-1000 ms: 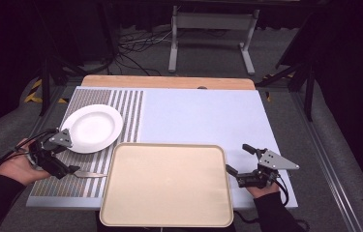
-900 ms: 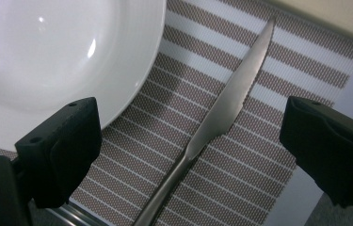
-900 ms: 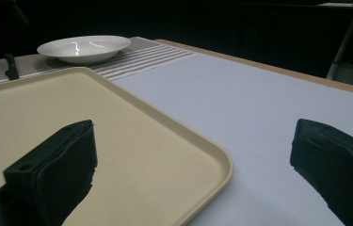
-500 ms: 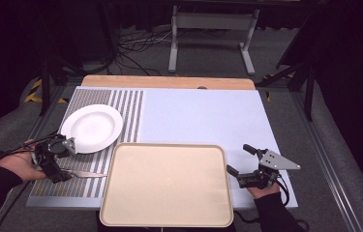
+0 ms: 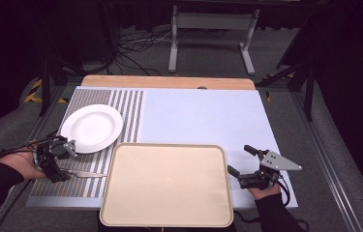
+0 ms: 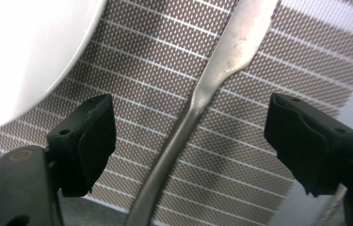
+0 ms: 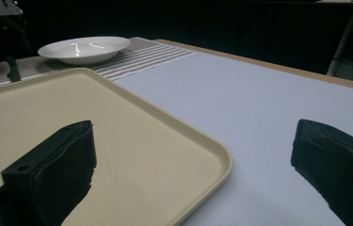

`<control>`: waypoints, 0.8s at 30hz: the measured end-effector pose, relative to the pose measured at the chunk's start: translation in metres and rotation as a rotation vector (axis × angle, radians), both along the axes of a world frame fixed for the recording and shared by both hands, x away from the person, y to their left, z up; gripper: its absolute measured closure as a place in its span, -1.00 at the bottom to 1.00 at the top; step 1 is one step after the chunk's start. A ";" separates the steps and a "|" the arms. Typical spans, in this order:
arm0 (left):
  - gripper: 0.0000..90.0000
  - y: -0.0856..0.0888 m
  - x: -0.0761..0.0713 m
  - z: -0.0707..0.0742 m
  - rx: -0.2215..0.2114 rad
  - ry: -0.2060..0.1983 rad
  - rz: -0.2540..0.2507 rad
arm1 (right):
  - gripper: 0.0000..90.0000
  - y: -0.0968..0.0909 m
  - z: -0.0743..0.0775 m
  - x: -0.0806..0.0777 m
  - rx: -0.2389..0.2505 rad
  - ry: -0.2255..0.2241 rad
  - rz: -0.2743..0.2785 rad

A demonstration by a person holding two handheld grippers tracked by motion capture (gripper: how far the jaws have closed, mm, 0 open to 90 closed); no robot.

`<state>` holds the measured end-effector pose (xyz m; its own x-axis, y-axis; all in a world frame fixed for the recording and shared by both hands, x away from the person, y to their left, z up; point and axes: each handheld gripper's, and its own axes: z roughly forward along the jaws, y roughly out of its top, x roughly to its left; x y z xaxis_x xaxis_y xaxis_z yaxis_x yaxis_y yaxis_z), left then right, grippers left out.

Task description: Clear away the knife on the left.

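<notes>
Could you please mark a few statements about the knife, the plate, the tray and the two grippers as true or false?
1. The knife lies on the striped mat between the left gripper's pads, which do not press on it. True; the jaws have just been closing.
2. The white plate sits on the beige tray. False: it sits on the striped mat beyond the tray.
3. The right gripper holds the tray's rim. False: its jaws stand open, holding nothing.
4. The tray carries nothing. True.
5. The knife rests on the plate. False: it lies beside it on the mat.
</notes>
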<state>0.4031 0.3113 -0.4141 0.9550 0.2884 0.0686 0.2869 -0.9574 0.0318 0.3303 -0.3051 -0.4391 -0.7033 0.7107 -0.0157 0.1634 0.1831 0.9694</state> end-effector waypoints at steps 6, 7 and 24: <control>-0.25 0.001 0.000 -0.008 0.028 0.005 -0.087 | -0.97 -0.002 -0.001 -0.001 0.016 0.007 0.002; -0.15 0.002 0.001 -0.009 0.030 0.009 -0.087 | -0.97 -0.002 -0.001 -0.001 0.021 0.010 0.004; 0.63 -0.005 0.007 -0.010 0.116 0.066 -0.154 | -0.95 -0.008 -0.001 -0.007 0.050 0.026 -0.004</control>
